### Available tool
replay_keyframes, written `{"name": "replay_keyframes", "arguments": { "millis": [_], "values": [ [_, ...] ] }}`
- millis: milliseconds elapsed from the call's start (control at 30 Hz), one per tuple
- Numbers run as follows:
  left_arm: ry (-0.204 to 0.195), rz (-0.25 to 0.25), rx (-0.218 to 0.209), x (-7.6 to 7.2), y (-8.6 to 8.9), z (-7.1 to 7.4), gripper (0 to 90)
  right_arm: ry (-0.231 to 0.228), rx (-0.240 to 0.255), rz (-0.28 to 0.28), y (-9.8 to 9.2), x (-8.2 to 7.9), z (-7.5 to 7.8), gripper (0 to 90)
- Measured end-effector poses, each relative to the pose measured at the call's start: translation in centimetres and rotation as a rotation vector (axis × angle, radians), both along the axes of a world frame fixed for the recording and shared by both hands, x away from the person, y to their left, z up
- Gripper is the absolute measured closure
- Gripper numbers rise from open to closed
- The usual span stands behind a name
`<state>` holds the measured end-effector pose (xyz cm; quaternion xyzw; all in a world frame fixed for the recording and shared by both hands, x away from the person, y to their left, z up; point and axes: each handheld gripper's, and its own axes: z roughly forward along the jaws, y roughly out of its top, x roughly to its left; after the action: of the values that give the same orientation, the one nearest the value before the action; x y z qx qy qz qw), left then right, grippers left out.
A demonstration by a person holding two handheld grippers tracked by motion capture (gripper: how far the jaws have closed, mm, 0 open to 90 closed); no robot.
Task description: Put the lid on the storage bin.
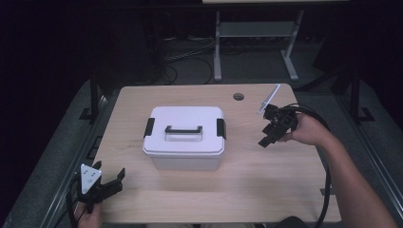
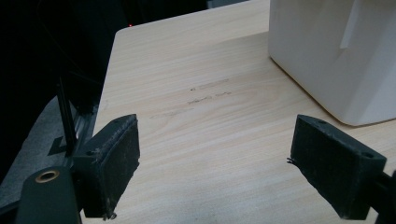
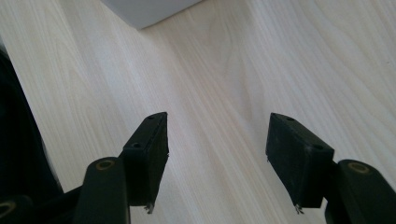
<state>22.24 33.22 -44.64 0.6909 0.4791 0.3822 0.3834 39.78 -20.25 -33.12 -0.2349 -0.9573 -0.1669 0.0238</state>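
Observation:
A white lidded box [image 1: 184, 137] with a black handle [image 1: 183, 129] and black side latches stands at the middle of the wooden table [image 1: 266, 180]. My left gripper [image 1: 110, 179] hovers at the table's front left corner, open and empty, pointing toward the box. In the left gripper view its two jaws stand wide apart over bare wood, and the box's wall [image 2: 327, 51] rises at the upper right. My right gripper [image 1: 268, 135] is held to the right of the box, open and tilted down. A corner of the box [image 3: 149, 9] shows at the top of the right gripper view.
A round cable hole [image 1: 238, 97] lies near the table's far edge, with a thin light strip [image 1: 269, 98] at the far right corner. A white desk frame [image 1: 256, 42] and cables stand on the dark floor beyond. Bare wood surrounds the box.

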Motion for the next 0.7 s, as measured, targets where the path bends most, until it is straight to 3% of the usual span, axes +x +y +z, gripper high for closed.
{"name": "replay_keyframes", "arguments": {
  "millis": [700],
  "values": [
    [-0.002, 0.000, 0.006, 0.0, 0.0, 0.0, 15.0, 0.031, 0.009, -0.037, -2.1, -1.0, -2.5, 38.1]
  ]
}}
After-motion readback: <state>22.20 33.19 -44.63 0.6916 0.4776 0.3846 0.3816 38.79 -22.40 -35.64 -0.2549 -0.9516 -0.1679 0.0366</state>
